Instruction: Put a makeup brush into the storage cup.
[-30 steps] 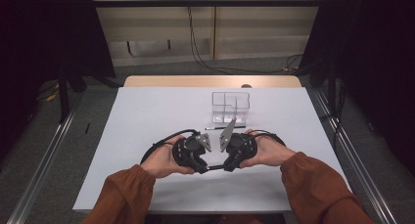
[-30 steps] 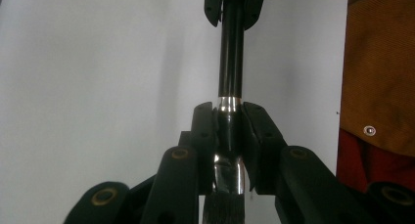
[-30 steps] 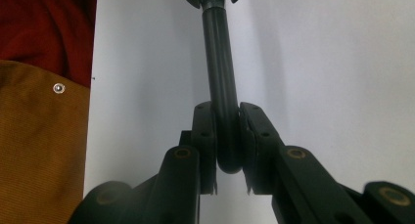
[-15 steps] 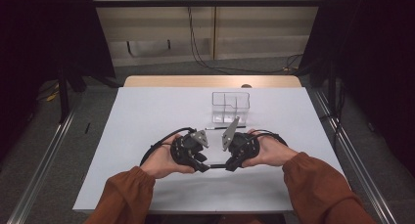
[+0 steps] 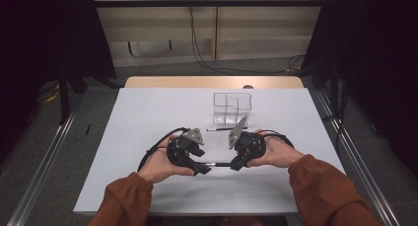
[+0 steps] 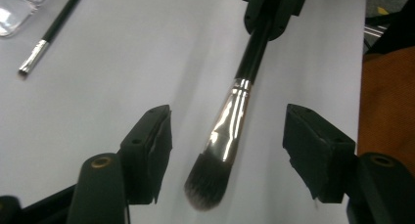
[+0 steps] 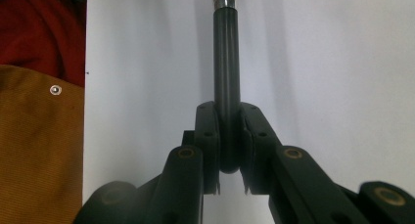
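Observation:
A makeup brush [image 6: 230,121] with a black handle, a silver ferrule and dark bristles hangs level above the table between my two grippers. My right gripper [image 7: 227,111] is shut on the handle [image 7: 226,53] near its end. My left gripper [image 6: 227,131] stands open around the ferrule and bristles. Its jaws have just been opening, and neither pad touches the brush. In the high view the left gripper [image 5: 203,168] and the right gripper [image 5: 235,164] face each other at the table's near middle, with the brush [image 5: 219,164] spanning the gap.
A second, thinner brush [image 5: 224,129] lies flat on the white table cover [image 5: 148,117] just beyond the grippers. Behind it stands a clear compartmented organiser box [image 5: 232,107]. Cables trail from both grippers. Orange sleeves enter from the near edge.
The left gripper's jaws have spread apart, off the brush head. Both hands stay about where they were, and the right gripper keeps its grip on the handle.

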